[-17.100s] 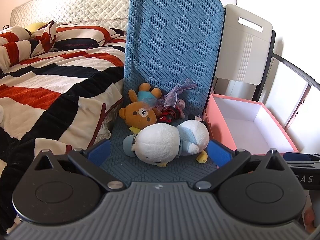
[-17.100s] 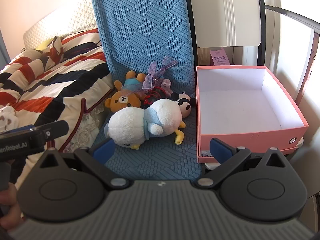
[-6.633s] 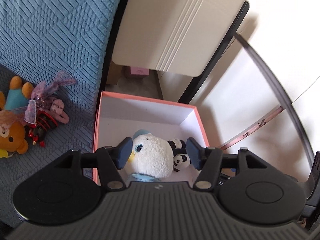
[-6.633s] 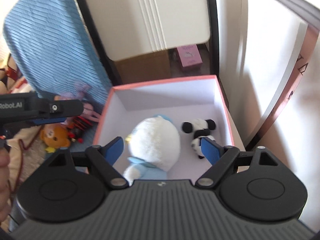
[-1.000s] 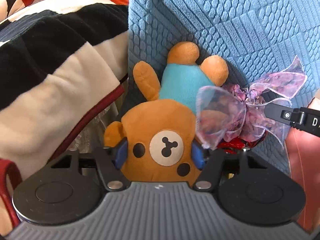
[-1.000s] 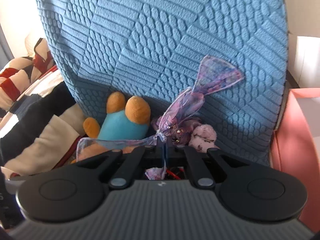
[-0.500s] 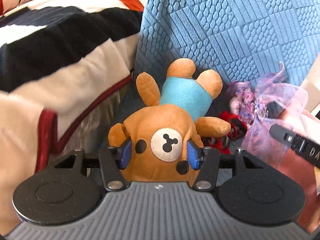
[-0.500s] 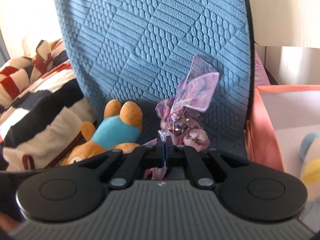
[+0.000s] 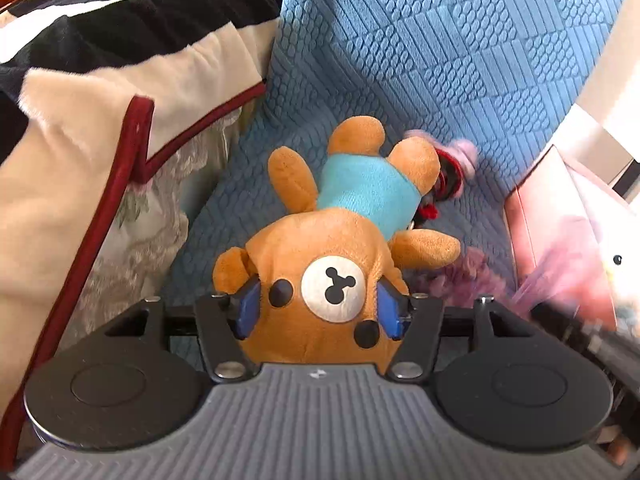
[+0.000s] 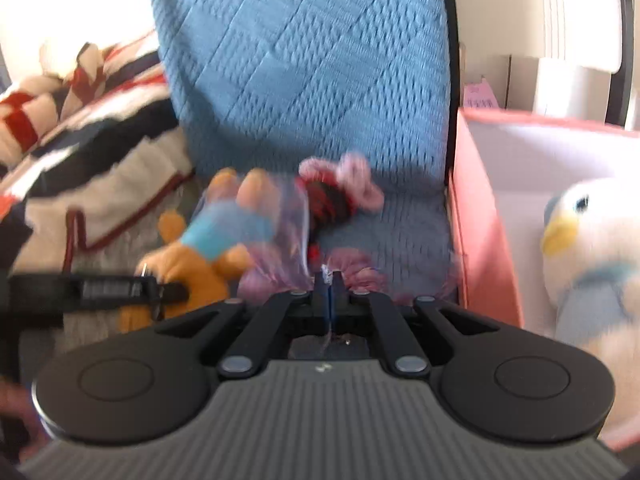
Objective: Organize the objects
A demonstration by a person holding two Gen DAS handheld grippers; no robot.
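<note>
My left gripper (image 9: 318,310) is shut on the head of an orange teddy bear (image 9: 336,240) in a blue shirt, held upside down just above the blue quilted chair seat (image 9: 400,80). My right gripper (image 10: 329,280) is shut on a purple ribbon bow (image 10: 288,248), blurred with motion, close to the pink box (image 10: 484,220). A small doll in red, black and pink (image 10: 340,196) lies on the seat behind; it also shows in the left wrist view (image 9: 452,172). A white and blue duck plush (image 10: 588,248) sits in the box.
A striped blanket (image 9: 100,80) on the bed hangs at the left of the chair. The blue chair back (image 10: 312,60) rises behind the toys. A white folded chair (image 10: 576,12) and a small pink carton (image 10: 480,96) stand behind the box.
My left gripper has lifted the bear and pulled back from the chair back. My right gripper has swung right toward the box with the bow; the duck plush now shows.
</note>
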